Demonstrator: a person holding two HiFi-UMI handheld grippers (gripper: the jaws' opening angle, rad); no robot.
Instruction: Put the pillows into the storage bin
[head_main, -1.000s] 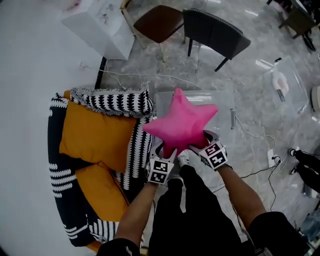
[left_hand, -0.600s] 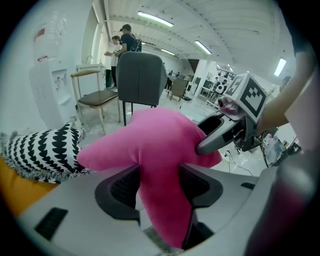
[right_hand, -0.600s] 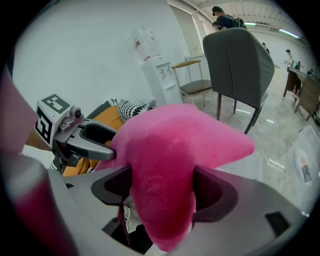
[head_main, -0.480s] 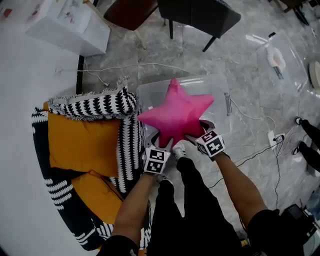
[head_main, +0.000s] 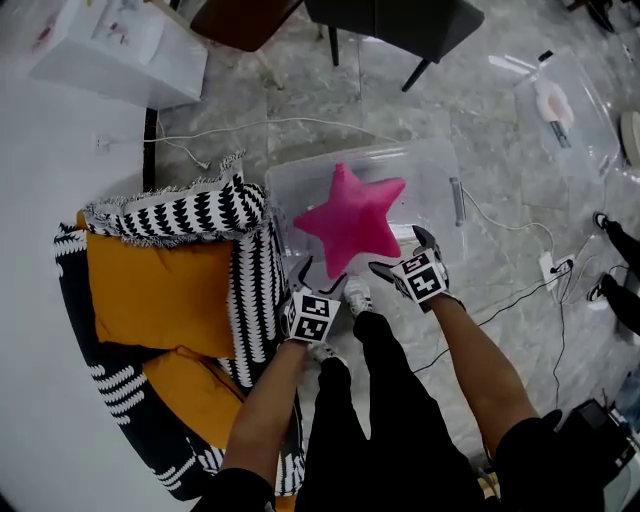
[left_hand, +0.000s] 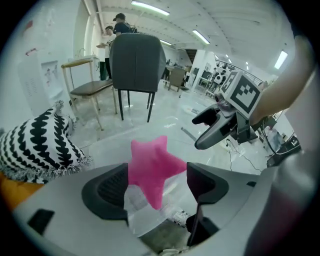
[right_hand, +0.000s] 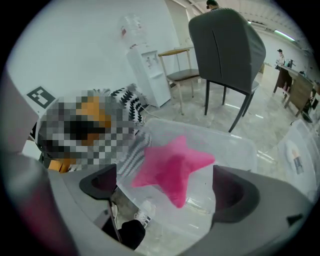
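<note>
The left gripper and right gripper have just been opening; both jaws now stand apart, empty. The pink star-shaped plush pillow, let go, lies inside the clear plastic storage bin — likely one pillow stowed.

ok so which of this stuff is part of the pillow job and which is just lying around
Job: pink star pillow, clear storage bin, orange pillows.
Lying about: grey chair, brown chair, white box, floor cable, second clear container.
</note>
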